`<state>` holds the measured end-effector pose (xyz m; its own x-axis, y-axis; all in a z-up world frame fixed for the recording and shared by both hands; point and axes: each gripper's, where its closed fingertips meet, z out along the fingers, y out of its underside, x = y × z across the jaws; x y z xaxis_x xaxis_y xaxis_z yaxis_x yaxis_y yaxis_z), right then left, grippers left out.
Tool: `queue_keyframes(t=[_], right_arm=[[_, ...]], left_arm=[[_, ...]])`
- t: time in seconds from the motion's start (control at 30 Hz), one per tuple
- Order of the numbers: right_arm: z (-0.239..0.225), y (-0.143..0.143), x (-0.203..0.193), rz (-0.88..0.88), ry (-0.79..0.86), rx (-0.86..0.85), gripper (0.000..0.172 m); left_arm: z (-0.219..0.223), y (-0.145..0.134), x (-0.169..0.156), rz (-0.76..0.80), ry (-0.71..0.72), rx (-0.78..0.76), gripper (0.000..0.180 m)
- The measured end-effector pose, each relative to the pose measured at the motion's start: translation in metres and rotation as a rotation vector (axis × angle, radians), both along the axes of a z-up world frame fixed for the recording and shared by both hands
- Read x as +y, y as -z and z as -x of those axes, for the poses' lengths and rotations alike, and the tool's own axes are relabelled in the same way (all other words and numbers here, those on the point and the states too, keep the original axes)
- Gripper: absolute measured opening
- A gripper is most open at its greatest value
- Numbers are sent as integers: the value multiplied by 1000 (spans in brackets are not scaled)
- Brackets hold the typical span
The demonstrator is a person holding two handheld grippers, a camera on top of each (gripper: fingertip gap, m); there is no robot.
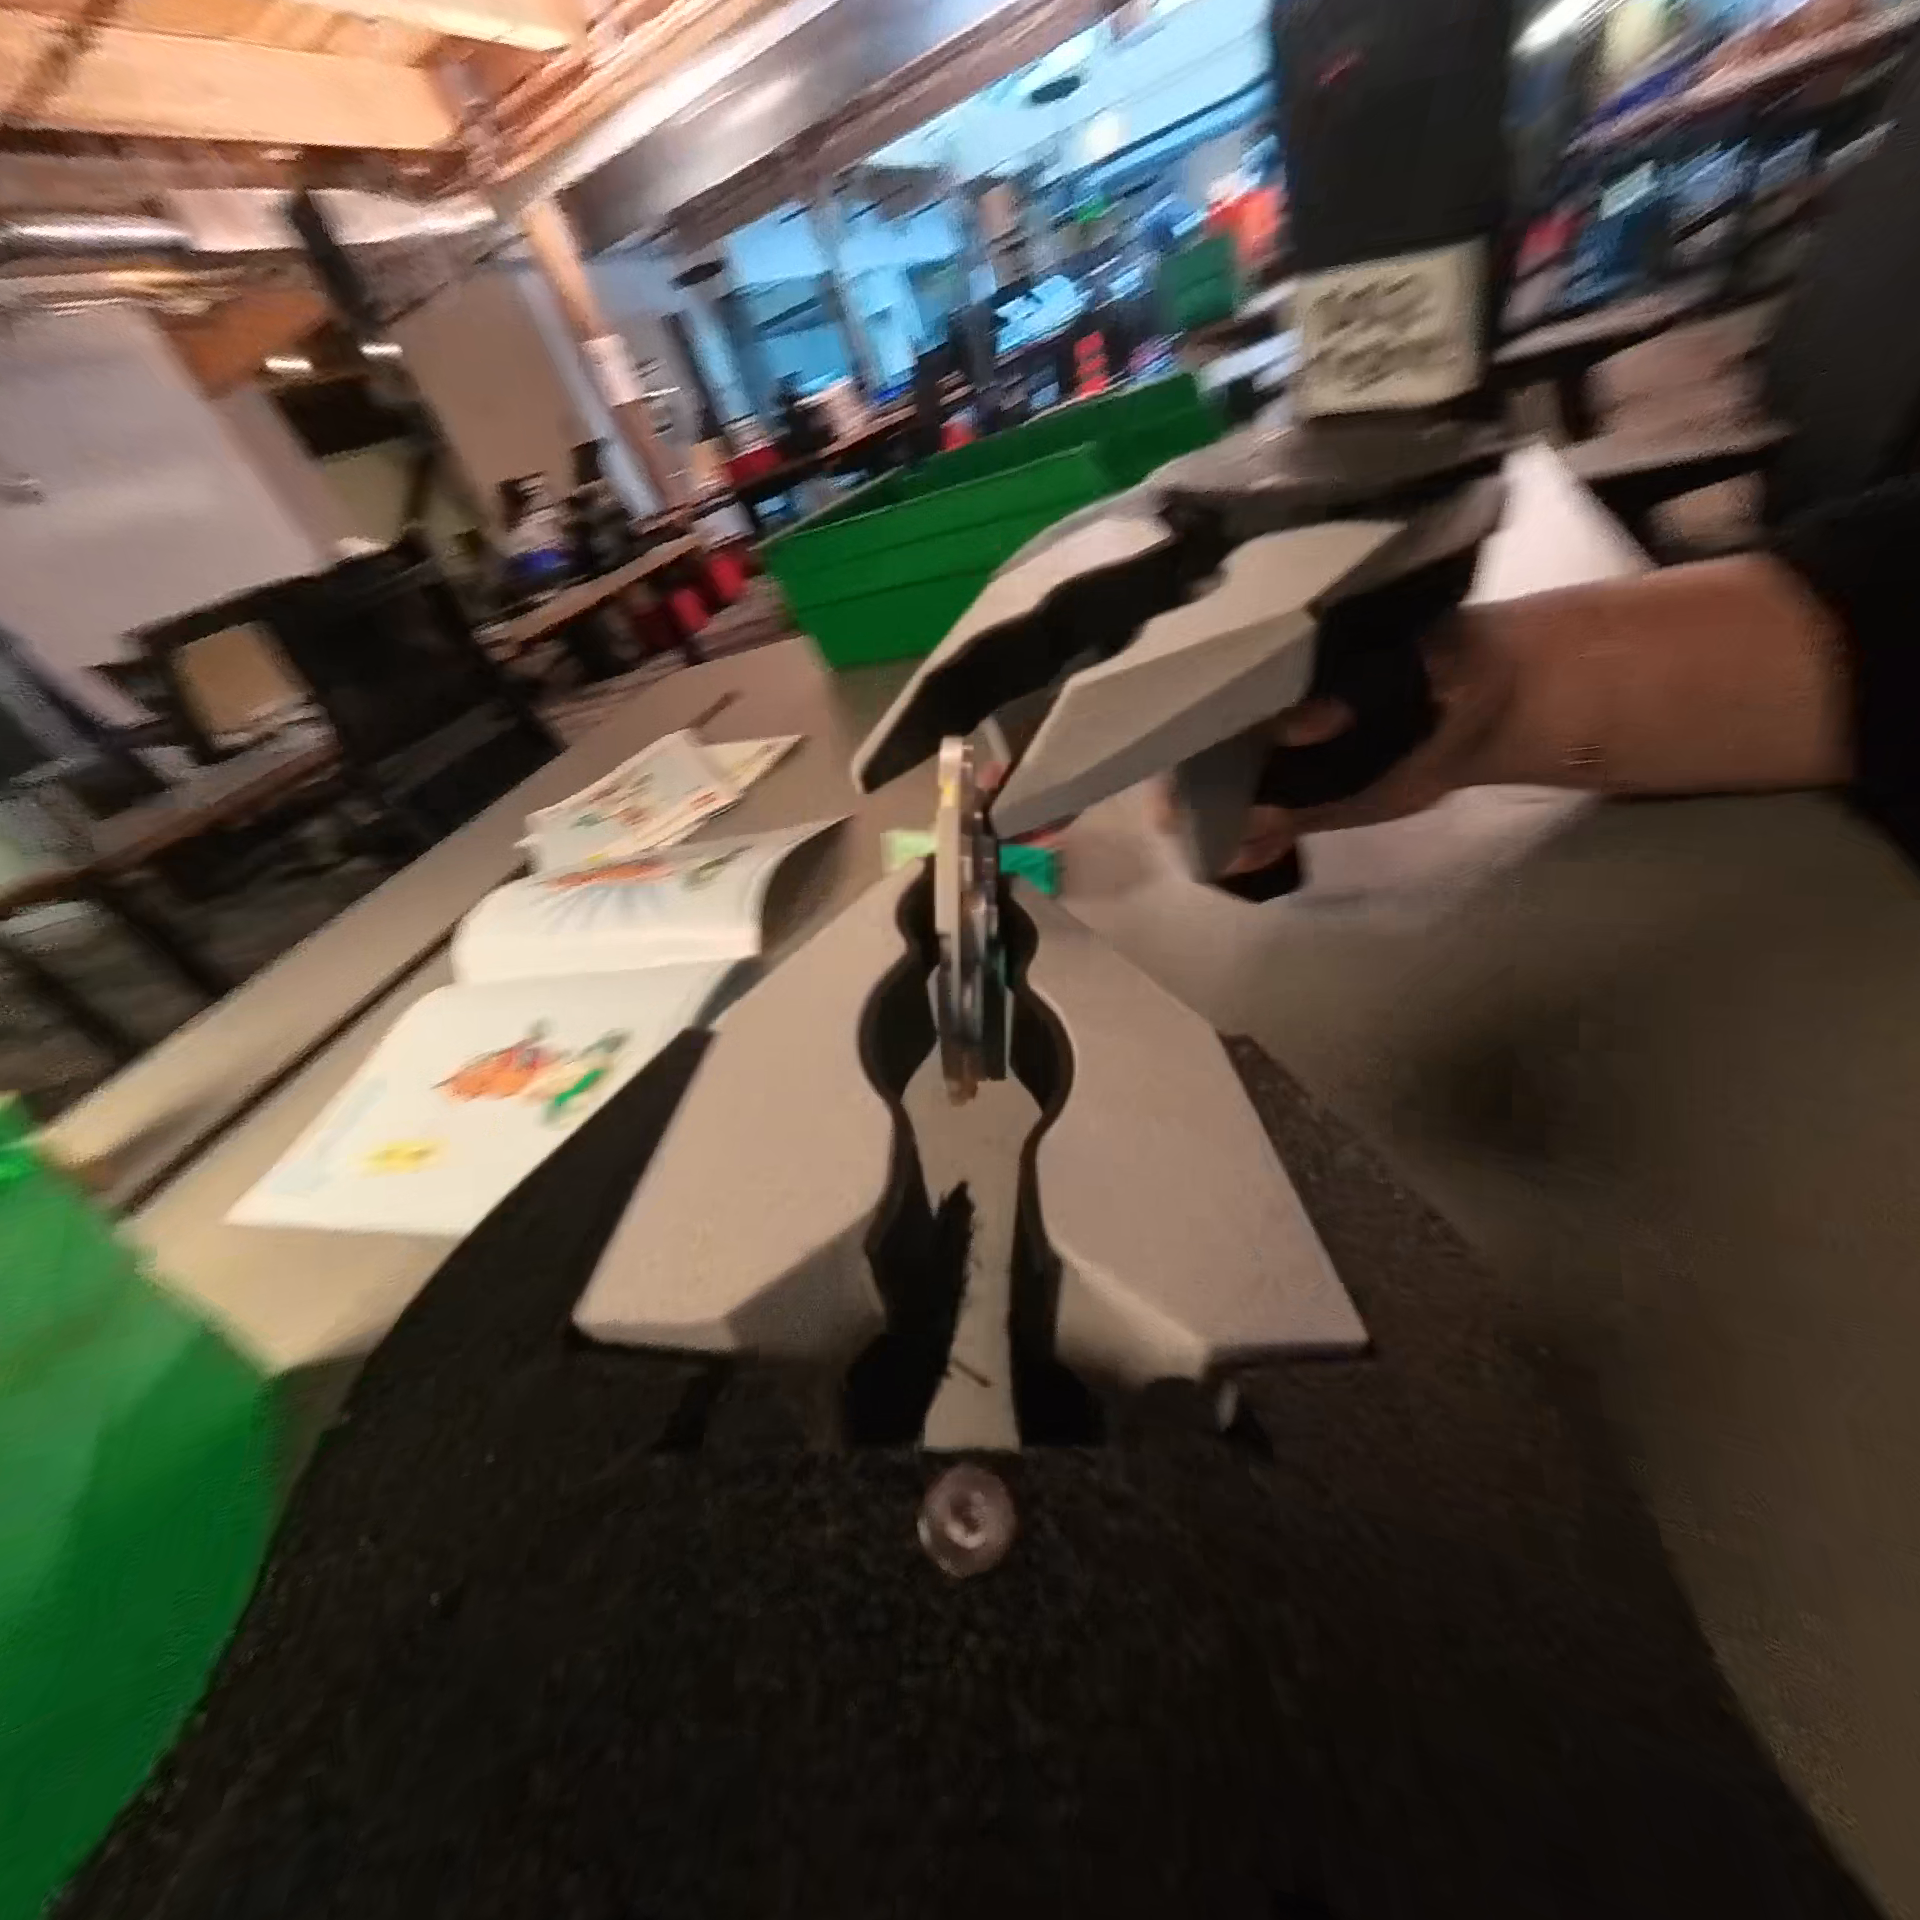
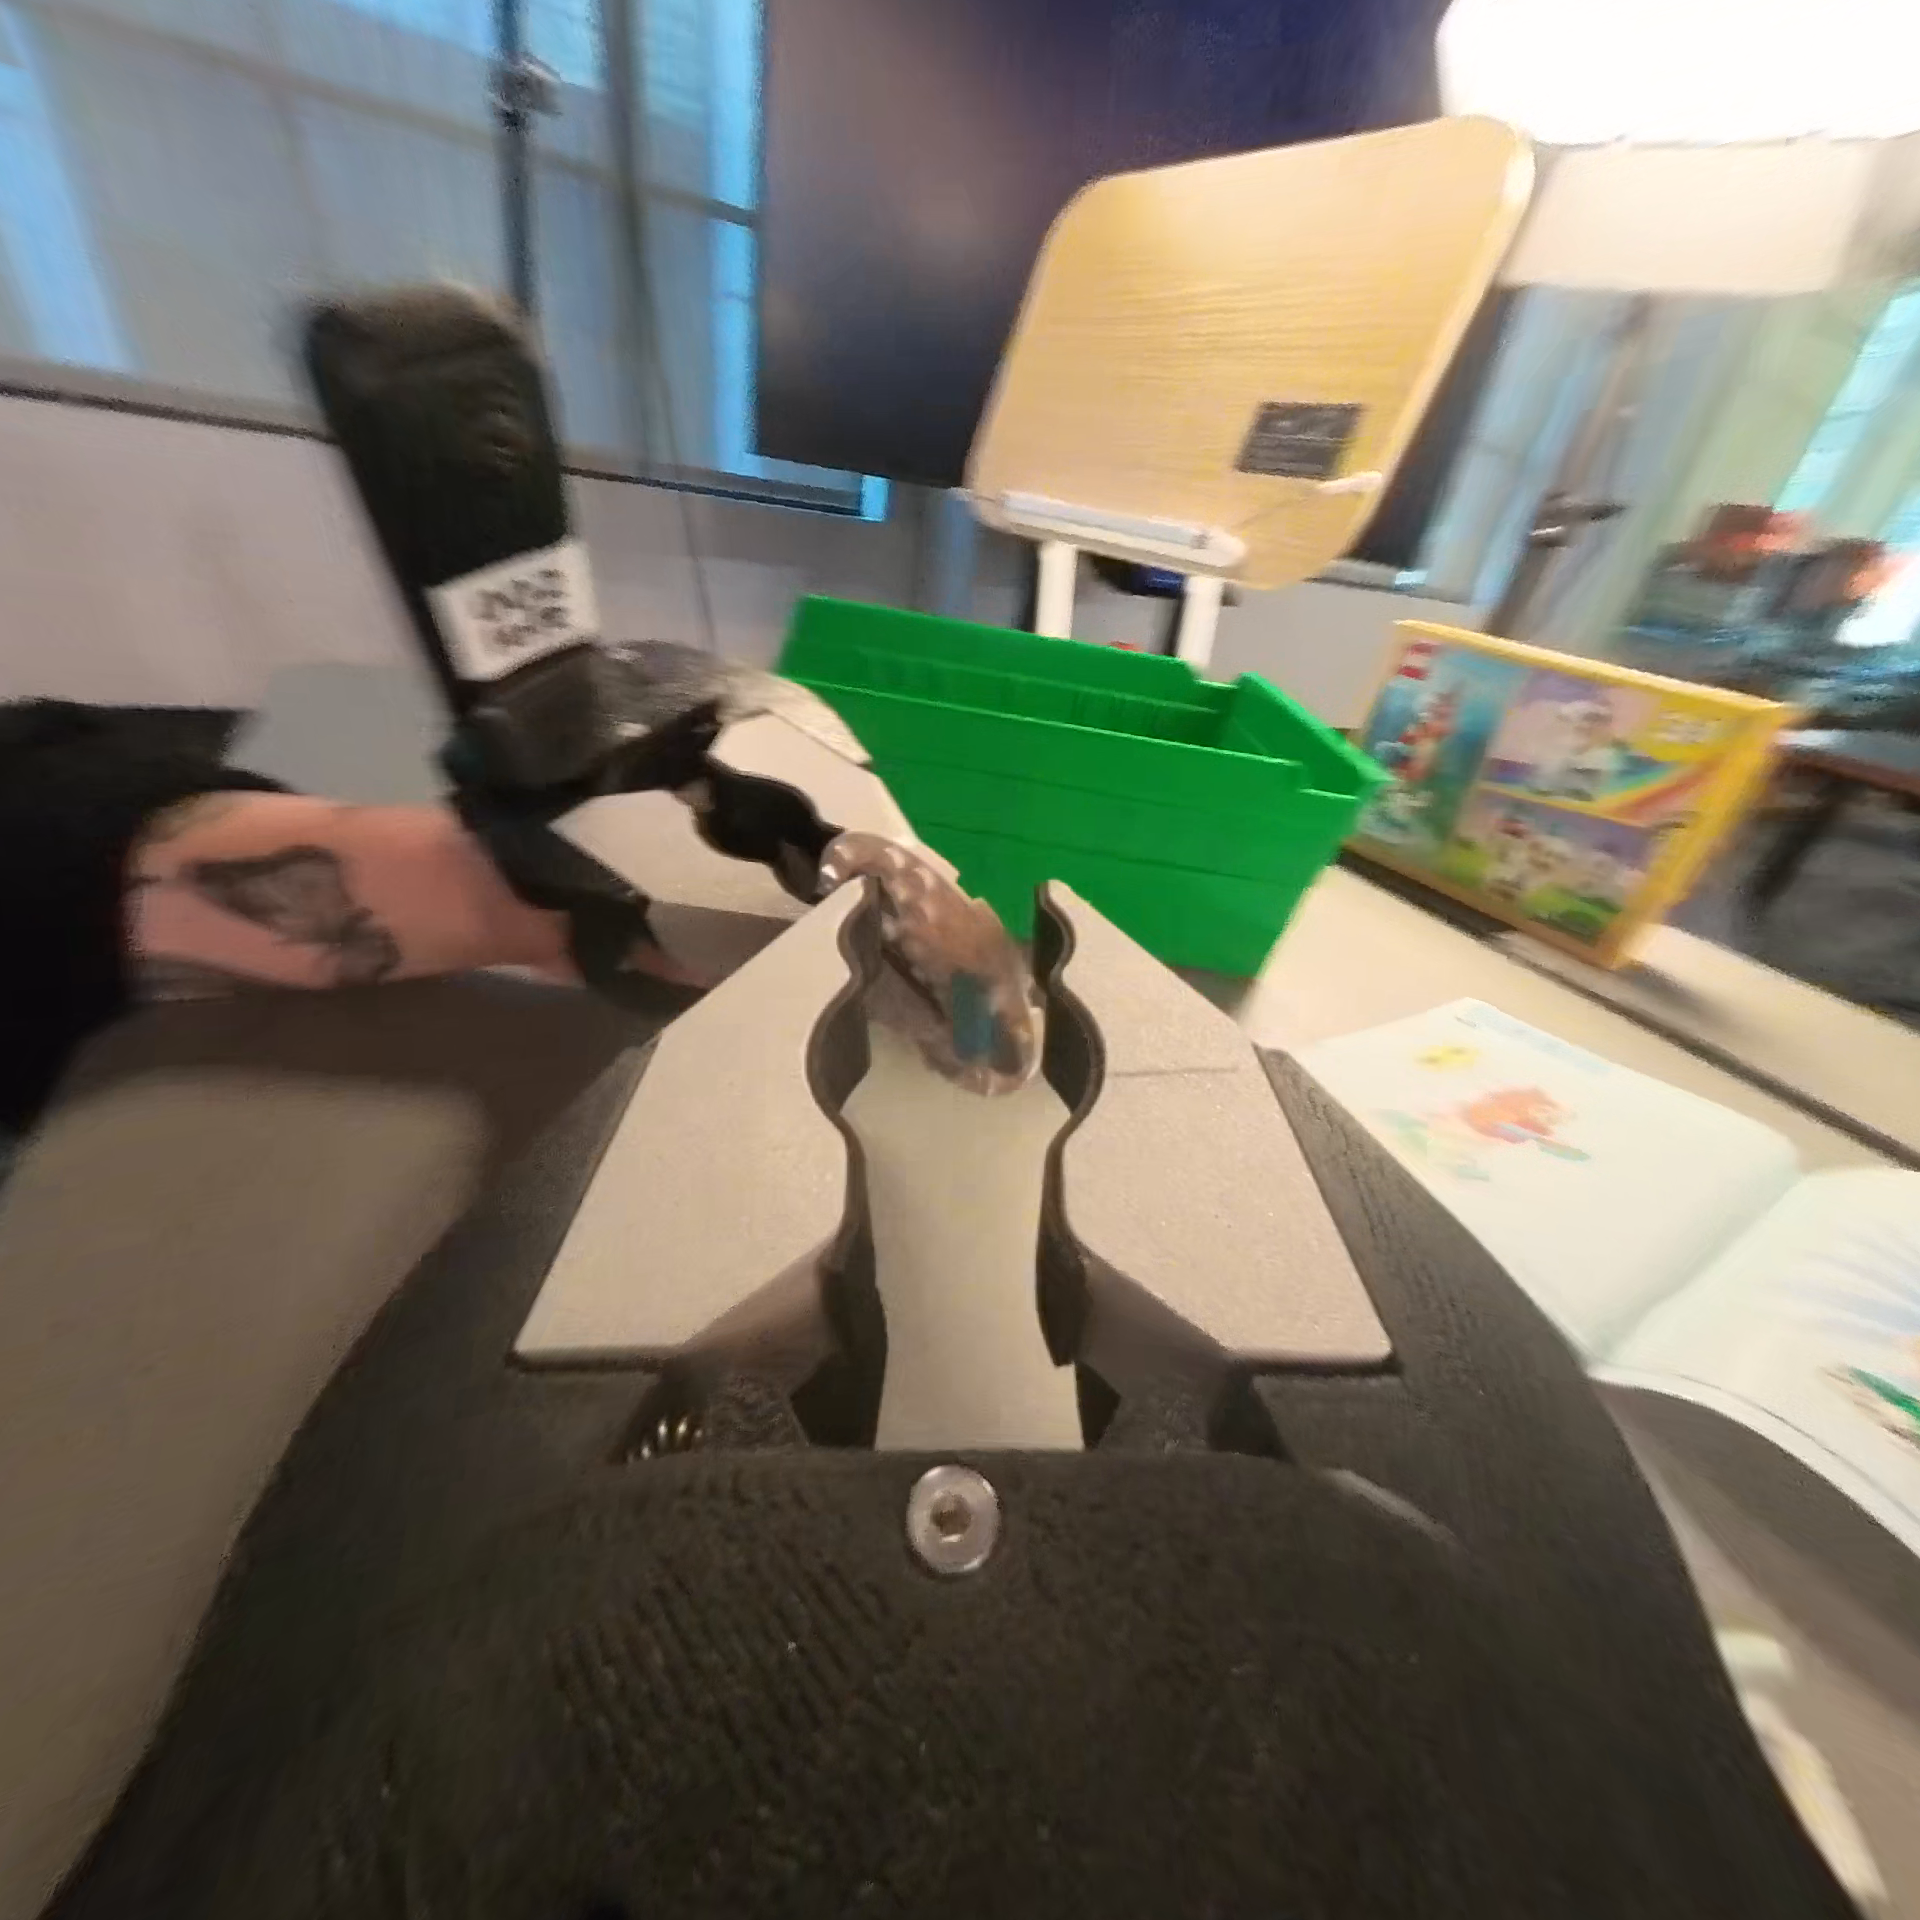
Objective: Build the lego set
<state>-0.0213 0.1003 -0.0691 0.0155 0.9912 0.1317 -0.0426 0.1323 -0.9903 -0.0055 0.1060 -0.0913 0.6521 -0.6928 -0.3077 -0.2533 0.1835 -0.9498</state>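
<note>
A green bin (image 2: 1091,790) is seen. Beside the bin, a yellow-edged box (image 2: 1558,790) is printed with pastel pictures.

Glossy clear plastic bag (image 2: 940,977) — matt grey fingers (image 2: 727,1174), paper booklet (image 1: 582,935).

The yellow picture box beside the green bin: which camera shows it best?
The right wrist view: the yellow box stands there whole, right of the green bin. The left wrist view shows green bins but no yellow box.

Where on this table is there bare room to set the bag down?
Bare tabletop lies below the right gripper, beside the left gripper. Another strip runs between green bin and open booklet. Crowded: booklets, boxed set.
</note>
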Motion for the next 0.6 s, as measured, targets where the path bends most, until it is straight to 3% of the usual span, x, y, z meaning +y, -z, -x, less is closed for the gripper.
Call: queue_keyframes(t=[0.03,0.13,0.2,0.37,0.47,0.6], right_arm=[[-3,0,-6,49,-72,-5,27],[-15,-1,-20,232,-275,-16,20],[-20,-6,-25,330,-368,3,4],[-20,-13,-16,398,-342,60,1],[-25,-24,-2,493,-325,160,1],[-34,-37,6,598,-359,272,1]], left_arm=[[-5,-2,-8,39,79,-45,4],[-15,-5,-23,124,211,-125,4],[-19,-3,-26,160,250,-127,4],[-18,-9,-24,275,287,-282,8],[-12,-18,-21,304,291,-390,24],[-9,-26,-19,303,295,-465,29]])
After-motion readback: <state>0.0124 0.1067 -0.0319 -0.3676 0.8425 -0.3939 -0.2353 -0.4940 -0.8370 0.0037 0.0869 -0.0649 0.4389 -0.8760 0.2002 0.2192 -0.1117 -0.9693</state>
